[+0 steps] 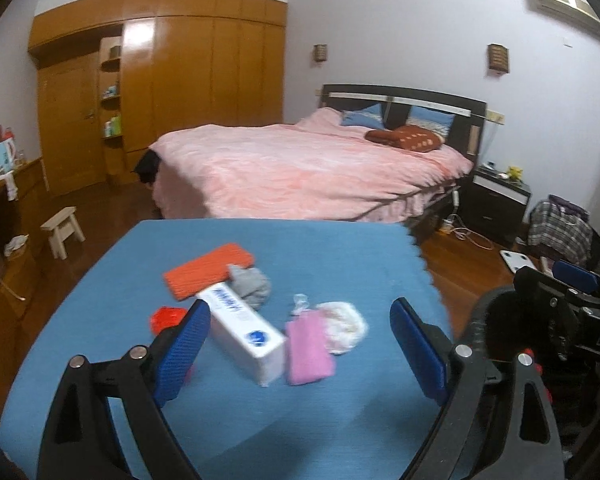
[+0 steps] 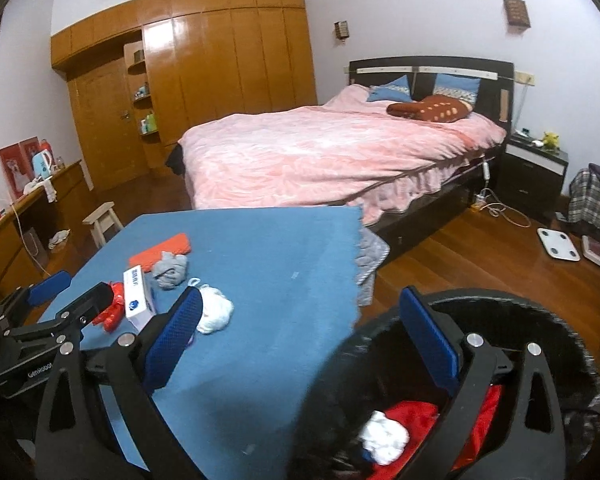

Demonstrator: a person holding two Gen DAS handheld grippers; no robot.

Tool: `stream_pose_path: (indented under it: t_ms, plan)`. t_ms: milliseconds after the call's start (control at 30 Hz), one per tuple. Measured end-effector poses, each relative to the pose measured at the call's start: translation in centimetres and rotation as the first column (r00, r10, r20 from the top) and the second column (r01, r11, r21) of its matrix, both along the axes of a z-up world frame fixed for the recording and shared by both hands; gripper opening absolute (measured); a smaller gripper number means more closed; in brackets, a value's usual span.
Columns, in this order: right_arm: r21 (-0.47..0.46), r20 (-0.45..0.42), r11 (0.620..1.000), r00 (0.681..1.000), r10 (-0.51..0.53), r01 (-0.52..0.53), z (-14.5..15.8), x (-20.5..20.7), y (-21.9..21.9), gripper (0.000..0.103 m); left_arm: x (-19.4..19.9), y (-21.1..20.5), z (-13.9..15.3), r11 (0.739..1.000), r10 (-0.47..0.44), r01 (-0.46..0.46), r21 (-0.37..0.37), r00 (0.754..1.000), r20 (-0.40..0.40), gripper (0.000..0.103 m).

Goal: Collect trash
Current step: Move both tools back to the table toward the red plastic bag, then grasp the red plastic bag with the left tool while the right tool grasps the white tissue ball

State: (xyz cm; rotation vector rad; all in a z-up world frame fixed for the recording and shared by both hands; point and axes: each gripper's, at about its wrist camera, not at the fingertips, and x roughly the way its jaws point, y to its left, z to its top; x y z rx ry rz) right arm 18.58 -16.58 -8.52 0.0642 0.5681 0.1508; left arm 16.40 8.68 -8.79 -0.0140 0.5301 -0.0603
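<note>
R gripper (image 2: 300,344) jaws apart, empty, over bin (image 2: 572,344) at 5 o'clock; red and white scraps already inside. L gripper (image 1: 300,344) apart, empty. Left on blue table (image 1: 260,432), 11–12 o'clock: white box (image 1: 246,334), pink pouch (image 1: 306,350), white wad (image 1: 346,326), grey wad (image 1: 254,286), orange pad (image 1: 208,270).

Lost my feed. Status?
Left gripper open over the white box. Right gripper open, empty, above the bin. Wrappers and tissue on the blue cloth.
</note>
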Motion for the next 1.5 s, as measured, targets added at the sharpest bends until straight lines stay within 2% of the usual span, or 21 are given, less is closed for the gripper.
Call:
stream_pose_path:
  t_ms: [300,467,700,900,1067,1233,1500]
  plan:
    - [-0.027,-0.037,0.999,0.999,0.028,-0.029,-3.0,2.6,4.4,0.096,1.3,5.6,-2.5,0.993,0.120,-0.119,0.027,0.992,-0.034,0.089]
    - [-0.038,-0.069,0.999,0.997,0.034,-0.036,-4.7,3.8,5.8,0.096,2.3,7.8,-4.1,0.987,0.156,-0.154,0.036,0.986,-0.065,0.089]
    - [-0.053,-0.108,0.997,0.993,0.049,-0.055,-6.6,5.1,7.1,0.095,3.7,9.1,-6.0,0.985,0.170,-0.165,0.045,0.979,-0.112,0.088]
    - [-0.068,-0.113,0.995,0.992,0.064,-0.072,-7.2,5.5,7.9,0.095,4.9,9.6,-7.4,0.987,0.159,-0.152,0.056,0.974,-0.161,0.082]
    - [-0.077,-0.123,0.993,0.990,0.076,-0.086,-7.6,6.1,8.5,0.094,5.7,9.9,-7.8,0.988,0.152,-0.147,0.044,0.971,-0.186,0.070]
    - [-0.083,-0.152,0.994,0.986,0.063,-0.077,-8.2,7.0,8.4,0.083,6.6,9.9,-8.4,0.990,0.141,-0.136,0.034,0.963,-0.229,0.057]
    - [-0.077,-0.206,0.992,0.975,0.078,-0.096,-9.7,7.9,8.8,0.075,6.6,10.2,-8.7,0.991,0.131,-0.131,0.018,0.960,-0.246,0.035]
